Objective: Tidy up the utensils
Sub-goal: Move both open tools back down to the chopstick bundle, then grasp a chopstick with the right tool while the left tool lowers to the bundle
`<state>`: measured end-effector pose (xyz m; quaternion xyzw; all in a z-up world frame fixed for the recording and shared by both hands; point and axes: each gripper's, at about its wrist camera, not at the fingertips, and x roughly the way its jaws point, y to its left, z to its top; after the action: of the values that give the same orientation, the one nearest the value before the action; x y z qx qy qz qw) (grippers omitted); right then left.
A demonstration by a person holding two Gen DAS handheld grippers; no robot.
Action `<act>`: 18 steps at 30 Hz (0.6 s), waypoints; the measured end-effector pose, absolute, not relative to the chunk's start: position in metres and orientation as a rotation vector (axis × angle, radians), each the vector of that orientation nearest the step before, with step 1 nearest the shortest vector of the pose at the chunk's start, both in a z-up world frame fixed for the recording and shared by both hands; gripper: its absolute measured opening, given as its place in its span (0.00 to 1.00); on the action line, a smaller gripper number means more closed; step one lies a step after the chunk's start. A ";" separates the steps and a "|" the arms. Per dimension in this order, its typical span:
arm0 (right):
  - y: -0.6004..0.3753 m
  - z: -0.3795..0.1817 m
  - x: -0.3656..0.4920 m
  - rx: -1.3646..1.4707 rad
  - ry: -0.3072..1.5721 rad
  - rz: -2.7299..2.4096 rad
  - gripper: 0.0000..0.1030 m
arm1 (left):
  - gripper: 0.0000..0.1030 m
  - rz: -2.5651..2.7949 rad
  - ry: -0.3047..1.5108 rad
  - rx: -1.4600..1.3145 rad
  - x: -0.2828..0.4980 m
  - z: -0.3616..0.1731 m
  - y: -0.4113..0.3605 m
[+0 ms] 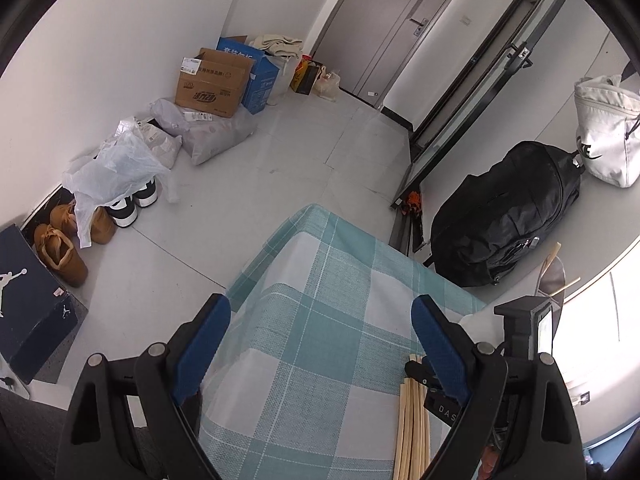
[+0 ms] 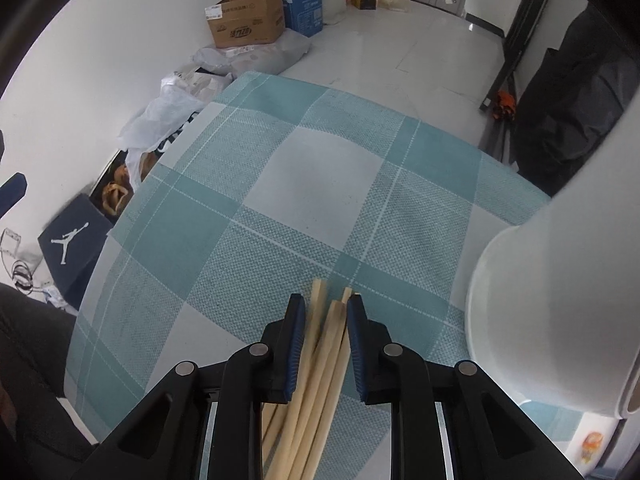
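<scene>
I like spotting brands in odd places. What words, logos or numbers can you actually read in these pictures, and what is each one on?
"DAS": cut-off white letters on the black gripper part by the chopsticks.
Jumpman logo, no words: dark shoebox.
Swoosh under partly hidden letters: white bag.
Chinese print on the brown carton and blue box: too blurred to read.
Shipping labels on the plastic parcels: too small.
</scene>
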<state>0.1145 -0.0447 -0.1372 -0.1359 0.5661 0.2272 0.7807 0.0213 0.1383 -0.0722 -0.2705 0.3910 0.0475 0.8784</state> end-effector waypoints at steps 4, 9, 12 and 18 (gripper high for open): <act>-0.050 -0.139 0.117 -0.219 1.237 0.474 0.09 | 0.86 0.103 0.821 -0.580 0.022 -0.074 0.142; -0.062 -0.125 0.113 -0.129 1.194 0.473 0.04 | 0.86 0.105 0.837 -0.590 0.023 -0.077 0.143; -0.072 -0.113 0.110 -0.077 1.164 0.474 0.04 | 0.86 0.101 0.847 -0.595 0.024 -0.077 0.141; -0.091 -0.089 0.106 0.074 1.104 0.503 0.04 | 0.87 0.094 0.864 -0.573 0.025 -0.079 0.134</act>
<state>0.1059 -0.0913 -0.0889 0.0347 0.5188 0.2364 0.8208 0.0247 0.1343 -0.0790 -0.2735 0.4127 0.0450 0.8677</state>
